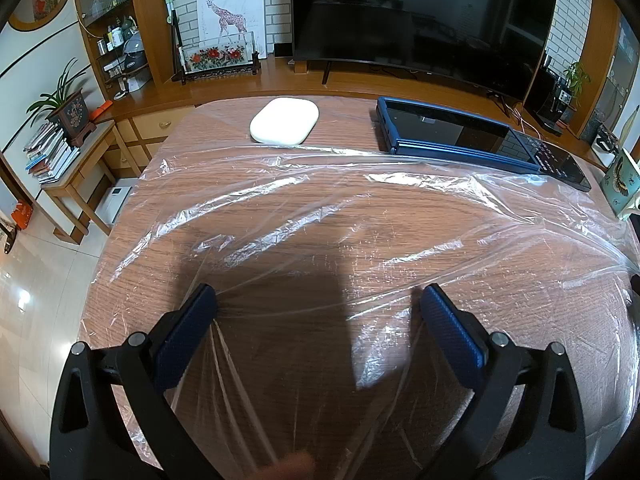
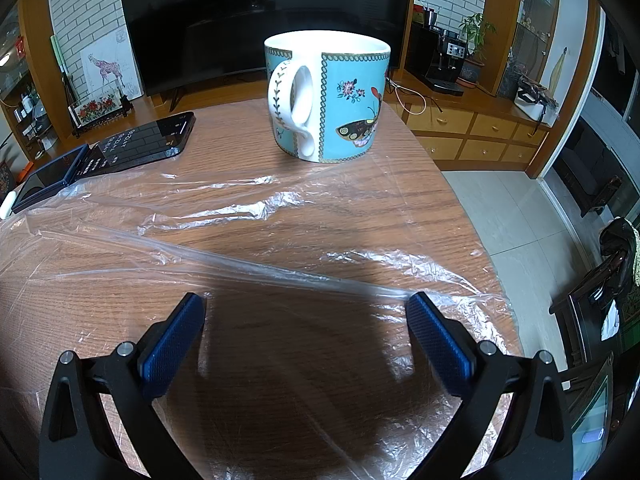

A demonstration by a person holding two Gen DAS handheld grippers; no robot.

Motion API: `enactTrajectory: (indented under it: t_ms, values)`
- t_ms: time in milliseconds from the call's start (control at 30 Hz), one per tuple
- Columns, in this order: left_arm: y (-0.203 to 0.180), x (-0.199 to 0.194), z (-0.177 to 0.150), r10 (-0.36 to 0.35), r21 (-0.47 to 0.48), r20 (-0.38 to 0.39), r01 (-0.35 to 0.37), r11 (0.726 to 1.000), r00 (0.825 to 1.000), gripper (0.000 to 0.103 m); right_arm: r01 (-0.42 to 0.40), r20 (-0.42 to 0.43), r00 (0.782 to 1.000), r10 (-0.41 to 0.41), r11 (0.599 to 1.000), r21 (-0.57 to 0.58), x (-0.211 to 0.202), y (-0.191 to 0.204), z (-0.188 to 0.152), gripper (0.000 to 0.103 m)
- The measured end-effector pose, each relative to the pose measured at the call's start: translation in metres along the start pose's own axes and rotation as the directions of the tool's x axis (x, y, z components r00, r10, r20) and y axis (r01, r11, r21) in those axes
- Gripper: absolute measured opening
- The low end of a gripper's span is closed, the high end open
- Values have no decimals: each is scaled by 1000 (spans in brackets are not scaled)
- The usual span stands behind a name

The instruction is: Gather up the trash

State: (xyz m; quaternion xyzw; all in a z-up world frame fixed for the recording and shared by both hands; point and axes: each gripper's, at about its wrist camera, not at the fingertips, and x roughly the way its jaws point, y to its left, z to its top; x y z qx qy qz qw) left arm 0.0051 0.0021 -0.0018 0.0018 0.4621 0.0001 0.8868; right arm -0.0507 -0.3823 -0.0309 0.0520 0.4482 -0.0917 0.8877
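Currently I hold left gripper [image 1: 318,304] and right gripper [image 2: 306,312] wide open, empty, over clear plastic sheet [image 1: 320,216] spread on counter [image 2: 240,140]; next: close on it, gather.

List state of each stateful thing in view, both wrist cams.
left gripper: open, over the film
right gripper: open, over the film
plastic film: spread out, wrinkled, on the table
mug: upright
folding device: opened flat
TV: off
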Motion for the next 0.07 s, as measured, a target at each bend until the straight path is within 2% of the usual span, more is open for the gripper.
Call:
enactTrajectory:
  t_ms: [67]
  values:
    - [0,0,0,0,0,0,0,1000,1000,102,0,0,1000,0,1000,0,0,0,0,99]
